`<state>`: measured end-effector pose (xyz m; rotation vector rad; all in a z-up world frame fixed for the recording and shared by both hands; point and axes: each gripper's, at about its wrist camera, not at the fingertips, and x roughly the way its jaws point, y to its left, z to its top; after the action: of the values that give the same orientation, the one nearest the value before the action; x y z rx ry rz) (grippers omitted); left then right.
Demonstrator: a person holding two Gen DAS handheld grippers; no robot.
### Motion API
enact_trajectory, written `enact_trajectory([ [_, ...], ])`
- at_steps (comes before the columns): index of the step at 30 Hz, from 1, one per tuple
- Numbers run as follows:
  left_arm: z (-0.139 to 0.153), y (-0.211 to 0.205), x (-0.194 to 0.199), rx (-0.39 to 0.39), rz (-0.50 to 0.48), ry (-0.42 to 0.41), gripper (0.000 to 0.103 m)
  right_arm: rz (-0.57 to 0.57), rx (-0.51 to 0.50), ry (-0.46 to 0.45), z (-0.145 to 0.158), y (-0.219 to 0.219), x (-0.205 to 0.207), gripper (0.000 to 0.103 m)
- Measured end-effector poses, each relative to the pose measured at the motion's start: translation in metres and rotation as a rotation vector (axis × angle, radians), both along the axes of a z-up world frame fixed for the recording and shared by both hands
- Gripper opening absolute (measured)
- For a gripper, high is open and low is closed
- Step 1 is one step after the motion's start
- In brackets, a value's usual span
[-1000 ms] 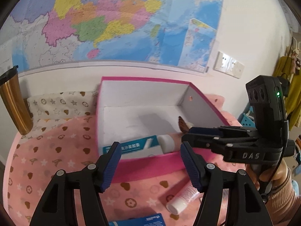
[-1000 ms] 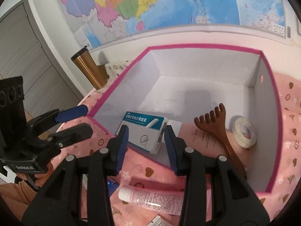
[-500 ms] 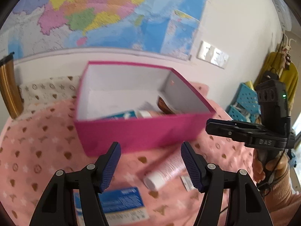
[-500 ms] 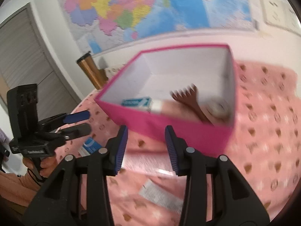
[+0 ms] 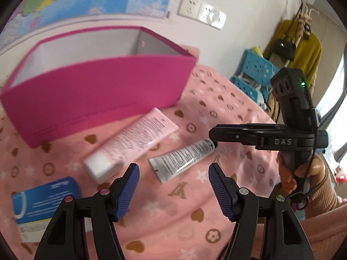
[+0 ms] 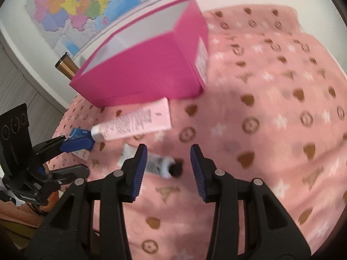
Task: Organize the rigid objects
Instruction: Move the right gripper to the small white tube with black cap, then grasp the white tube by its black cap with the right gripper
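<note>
The grey tube (image 6: 161, 166) lies on the pink blanket (image 6: 271, 112), straight ahead of the right hand-held gripper (image 6: 168, 171), its black cap between the two blue pads and neither pad touching it; its long axis runs across that gripper's reach, crimped end toward the left hand-held gripper (image 5: 173, 191); both grippers stand wide open, holding nothing. From the left wrist the same tube (image 5: 182, 158) lies just beyond the open pads, slanting up to the right; the right gripper looks nearer, so the grasp is likely its job. The pink tube (image 5: 132, 145) rests just beside it, against the magenta box (image 5: 97, 93); a blue carton (image 5: 43, 199) sits lower left. Print on tubes and carton is too blurred to read; "DAS" shows on the right gripper's body.
</note>
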<state>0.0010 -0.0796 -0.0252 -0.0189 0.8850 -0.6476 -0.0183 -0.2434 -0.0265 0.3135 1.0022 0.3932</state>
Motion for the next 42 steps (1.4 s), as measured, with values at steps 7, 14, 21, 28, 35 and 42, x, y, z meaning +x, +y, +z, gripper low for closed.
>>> enact_trajectory([
  [7,-0.02,-0.011,0.01,0.035,-0.004,0.043,0.067,-0.011,0.031,0.008,-0.007,-0.005,-0.013,0.044],
  [14,-0.028,-0.019,0.016,0.049,0.0,0.067,0.067,-0.007,0.059,0.009,-0.014,-0.001,-0.011,0.044],
  [21,-0.027,-0.026,0.016,0.043,-0.02,0.065,0.067,-0.01,0.088,0.008,-0.018,0.001,-0.011,0.043],
  [28,-0.029,-0.029,0.018,0.043,-0.014,0.065,0.067,-0.025,0.119,0.003,-0.017,0.0,-0.011,0.044],
  [35,-0.029,-0.031,0.018,0.039,-0.007,0.059,0.067,-0.029,0.145,-0.045,-0.007,0.002,-0.01,0.045],
  [42,-0.028,-0.032,0.018,0.041,0.007,0.051,0.067,-0.044,0.167,-0.044,-0.012,0.002,-0.007,0.046],
])
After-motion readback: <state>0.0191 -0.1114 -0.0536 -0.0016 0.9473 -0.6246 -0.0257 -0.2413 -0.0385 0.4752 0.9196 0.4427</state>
